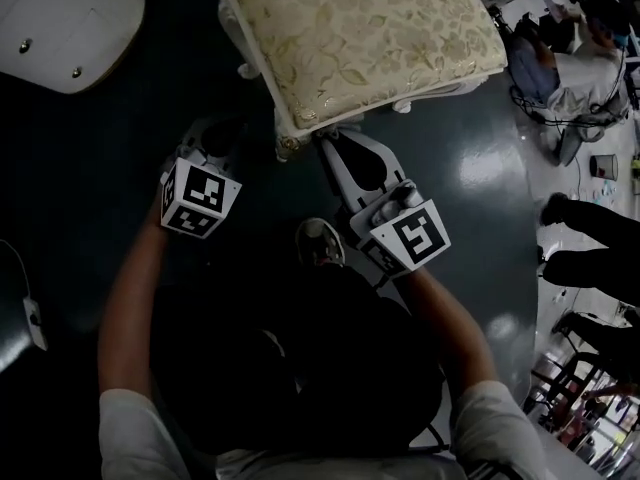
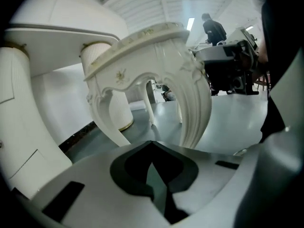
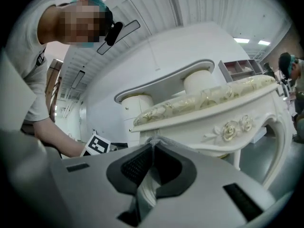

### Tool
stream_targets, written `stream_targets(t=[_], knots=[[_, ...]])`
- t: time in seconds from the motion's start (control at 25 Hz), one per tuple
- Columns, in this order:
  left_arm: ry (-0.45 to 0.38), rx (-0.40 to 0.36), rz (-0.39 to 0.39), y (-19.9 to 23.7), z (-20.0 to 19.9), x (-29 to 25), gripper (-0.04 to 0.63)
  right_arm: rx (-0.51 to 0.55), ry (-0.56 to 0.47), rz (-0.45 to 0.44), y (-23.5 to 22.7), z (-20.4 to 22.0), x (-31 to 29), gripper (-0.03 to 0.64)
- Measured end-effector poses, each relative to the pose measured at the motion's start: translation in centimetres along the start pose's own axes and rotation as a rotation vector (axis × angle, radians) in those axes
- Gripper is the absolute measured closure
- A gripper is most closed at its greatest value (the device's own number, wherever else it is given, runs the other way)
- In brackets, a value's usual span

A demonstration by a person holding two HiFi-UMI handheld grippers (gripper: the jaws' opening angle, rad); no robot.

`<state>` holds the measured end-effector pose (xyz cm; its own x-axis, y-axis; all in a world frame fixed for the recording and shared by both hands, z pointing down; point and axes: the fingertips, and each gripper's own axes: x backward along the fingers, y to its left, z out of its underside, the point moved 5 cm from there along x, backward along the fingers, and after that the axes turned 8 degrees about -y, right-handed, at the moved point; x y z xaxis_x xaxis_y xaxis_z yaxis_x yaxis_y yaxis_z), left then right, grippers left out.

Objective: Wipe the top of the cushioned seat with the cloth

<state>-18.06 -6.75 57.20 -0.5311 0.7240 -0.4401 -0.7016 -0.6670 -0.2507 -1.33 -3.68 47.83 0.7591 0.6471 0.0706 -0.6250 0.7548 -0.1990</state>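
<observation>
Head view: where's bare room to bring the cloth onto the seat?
The cushioned seat top is bare edge to edge. Dark floor between it and the white cabinet is free. Crowded: the seat's near corner, where the right gripper holds the cloth; people at right.

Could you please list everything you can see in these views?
seat: one, white frame with a cream-gold floral cushion, top centre
cabinet: one, white, top left
floor: dark, glossy, under everything
bystanders: at least two, along the right edge
cloth: one, whitish, pinched between the right fingers
shoe: one, grey, between the grippers
left gripper: one, white, fingers together, empty, left of the seat
right gripper: one, white, shut on the cloth, at the seat's near edge
</observation>
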Motion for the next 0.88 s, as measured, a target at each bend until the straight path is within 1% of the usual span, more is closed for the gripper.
stream_targets(t=[0.12,0.24,0.32,0.44,0.6,0.68,0.76,0.8,0.88], knots=[[-0.057,0.045,-0.076,1.3,-2.8,1.7,0.581,0.020,-0.007,0.020,0.1,-1.3,-0.3,0.589],[-0.109,0.107,-0.172,2.4,-5.9,3.2,0.581,0.080,0.005,0.020,0.3,-1.8,-0.5,0.589],[-0.137,0.141,-0.212,2.5,-7.2,3.8,0.581,0.107,0.007,0.022,0.3,-2.0,-0.6,0.589],[-0.179,0.194,-0.224,1.8,-7.6,4.2,0.581,0.130,0.035,0.024,0.5,-2.3,-0.7,0.589],[-0.221,0.229,-0.230,1.9,-7.8,4.4,0.581,0.205,0.041,0.022,0.0,-2.7,-0.7,0.589],[-0.249,0.276,-0.251,2.4,-8.0,4.5,0.581,0.219,0.031,0.034,-0.2,-2.8,-0.8,0.589],[-0.259,0.315,-0.275,2.5,-7.9,4.6,0.581,0.231,0.028,0.050,-0.4,-2.7,-0.6,0.589],[-0.261,0.316,-0.282,2.4,-8.1,4.6,0.581,0.242,0.033,0.055,-0.8,-2.7,-0.4,0.589],[-0.265,0.289,-0.293,1.9,-8.7,4.7,0.581,0.275,0.048,0.046,-1.7,-2.7,-0.3,0.589]])
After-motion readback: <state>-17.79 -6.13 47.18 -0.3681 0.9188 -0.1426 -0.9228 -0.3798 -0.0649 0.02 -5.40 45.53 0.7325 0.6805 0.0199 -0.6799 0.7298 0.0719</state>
